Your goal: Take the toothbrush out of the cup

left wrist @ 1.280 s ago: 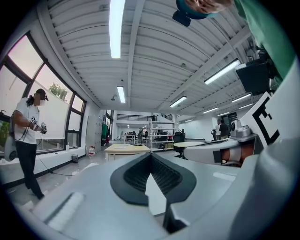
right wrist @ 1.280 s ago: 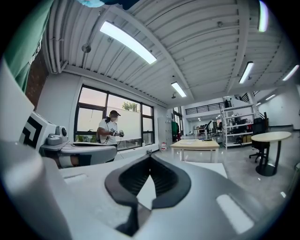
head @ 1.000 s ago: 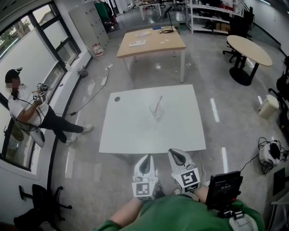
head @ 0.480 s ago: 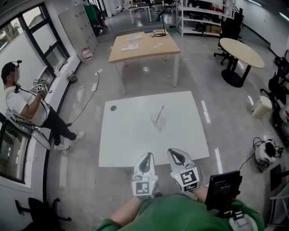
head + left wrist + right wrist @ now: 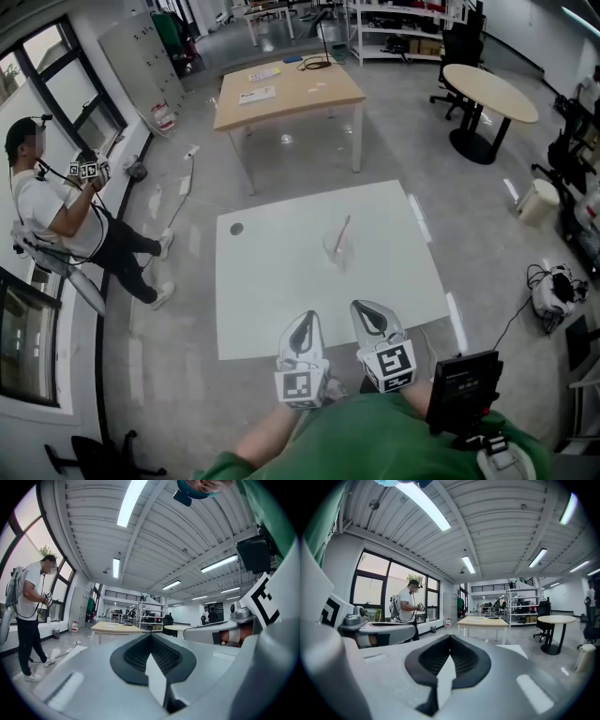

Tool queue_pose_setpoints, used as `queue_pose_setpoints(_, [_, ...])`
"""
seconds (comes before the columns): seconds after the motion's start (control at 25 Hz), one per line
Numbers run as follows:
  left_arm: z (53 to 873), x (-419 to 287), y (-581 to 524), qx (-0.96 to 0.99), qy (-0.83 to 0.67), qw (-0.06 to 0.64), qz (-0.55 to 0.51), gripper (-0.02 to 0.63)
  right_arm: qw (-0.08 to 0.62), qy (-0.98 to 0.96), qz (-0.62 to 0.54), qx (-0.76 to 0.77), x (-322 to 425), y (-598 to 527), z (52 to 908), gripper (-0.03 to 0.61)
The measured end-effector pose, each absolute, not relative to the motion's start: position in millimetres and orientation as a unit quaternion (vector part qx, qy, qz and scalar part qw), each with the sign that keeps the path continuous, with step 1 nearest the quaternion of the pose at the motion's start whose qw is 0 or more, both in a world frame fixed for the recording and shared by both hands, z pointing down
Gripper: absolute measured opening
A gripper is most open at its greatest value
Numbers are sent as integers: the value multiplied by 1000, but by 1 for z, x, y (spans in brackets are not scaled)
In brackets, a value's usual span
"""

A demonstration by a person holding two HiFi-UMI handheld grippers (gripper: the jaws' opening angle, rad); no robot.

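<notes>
Head view: slim toothbrush [image 5: 342, 231] leans in the clear cup [image 5: 336, 252]; left tool [image 5: 303, 323] and right tool [image 5: 367, 312] are closed, empty.

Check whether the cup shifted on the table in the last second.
No. The cup keeps its place on the white table, just as far right of the dark spot; only the head view swung.
</notes>
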State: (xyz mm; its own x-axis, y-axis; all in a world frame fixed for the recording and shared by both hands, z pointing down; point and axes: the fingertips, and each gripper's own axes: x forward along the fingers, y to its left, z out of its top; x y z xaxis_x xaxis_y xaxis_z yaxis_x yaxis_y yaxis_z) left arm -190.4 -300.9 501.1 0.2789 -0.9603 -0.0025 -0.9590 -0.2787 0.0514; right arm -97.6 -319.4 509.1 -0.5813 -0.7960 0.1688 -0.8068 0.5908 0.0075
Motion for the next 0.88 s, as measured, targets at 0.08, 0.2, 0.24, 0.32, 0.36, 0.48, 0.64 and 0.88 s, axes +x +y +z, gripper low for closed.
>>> queue_pose_setpoints(0.08, [503, -191, -311, 801, -597, 18, -17, 6, 81, -887, 36, 454, -98, -328, 514, 2])
queue_pose_setpoints(0.2, [514, -189, -337, 803, -596, 19, -16, 6, 86, -884, 39, 458, -96, -354, 523, 2])
queue_pose_setpoints(0.24, [515, -187, -342, 805, -593, 24, -16, 6, 88, -883, 40, 459, -95, -358, 523, 2])
queue_pose_setpoints(0.32, [514, -186, -342, 808, -588, 31, -16, 6, 90, -882, 42, 461, -96, -358, 522, 2])
queue_pose_setpoints(0.36, [514, -186, -340, 809, -587, 31, -15, 6, 90, -881, 44, 462, -96, -357, 521, 2])
queue_pose_setpoints(0.48, [512, -188, -343, 808, -588, 30, -13, 6, 88, -882, 50, 459, -98, -360, 520, 2])
queue_pose_setpoints(0.64, [513, -192, -366, 803, -595, 37, -9, 6, 85, -887, 55, 452, -101, -383, 520, 2])
queue_pose_setpoints(0.88, [513, -204, -372, 797, -603, 44, -2, 6, 81, -890, 58, 445, -109, -390, 517, 2])
